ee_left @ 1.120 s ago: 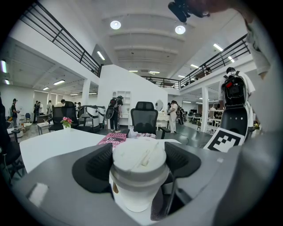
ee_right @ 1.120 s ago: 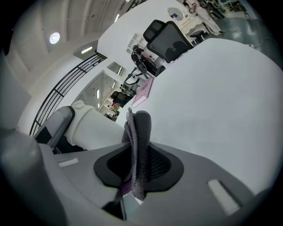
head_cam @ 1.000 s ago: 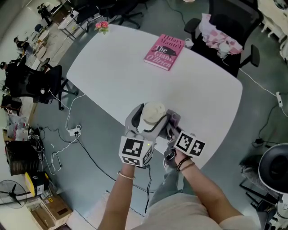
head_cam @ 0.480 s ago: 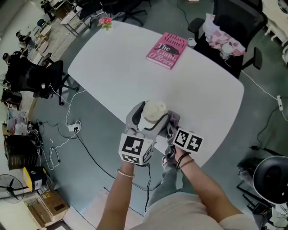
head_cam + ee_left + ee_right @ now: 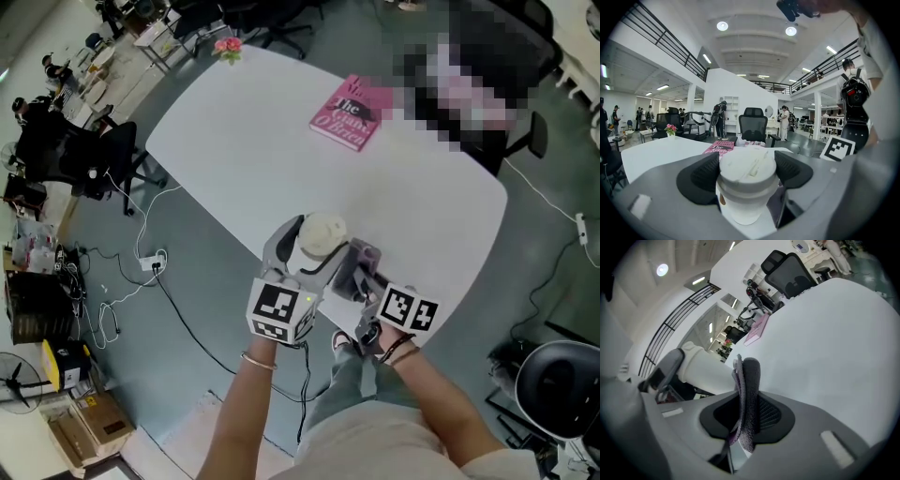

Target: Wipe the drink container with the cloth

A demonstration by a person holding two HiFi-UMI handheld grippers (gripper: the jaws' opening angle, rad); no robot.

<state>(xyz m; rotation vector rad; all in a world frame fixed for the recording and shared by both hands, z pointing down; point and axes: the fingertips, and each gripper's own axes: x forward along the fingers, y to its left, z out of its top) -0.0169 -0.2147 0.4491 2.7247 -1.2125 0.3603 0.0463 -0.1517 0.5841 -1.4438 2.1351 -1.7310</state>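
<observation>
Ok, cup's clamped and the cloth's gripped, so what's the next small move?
Probably swing the right hand-held gripper toward the cup until the cloth presses its side wall. The left hand-held gripper holds the cup upright, and the cloth sits just beside it, seemingly not touching.

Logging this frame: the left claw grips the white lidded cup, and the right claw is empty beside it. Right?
Not quite. The right claw is shut on a grey cloth, as the right gripper view shows. The left claw does grip the white lidded cup.
</observation>
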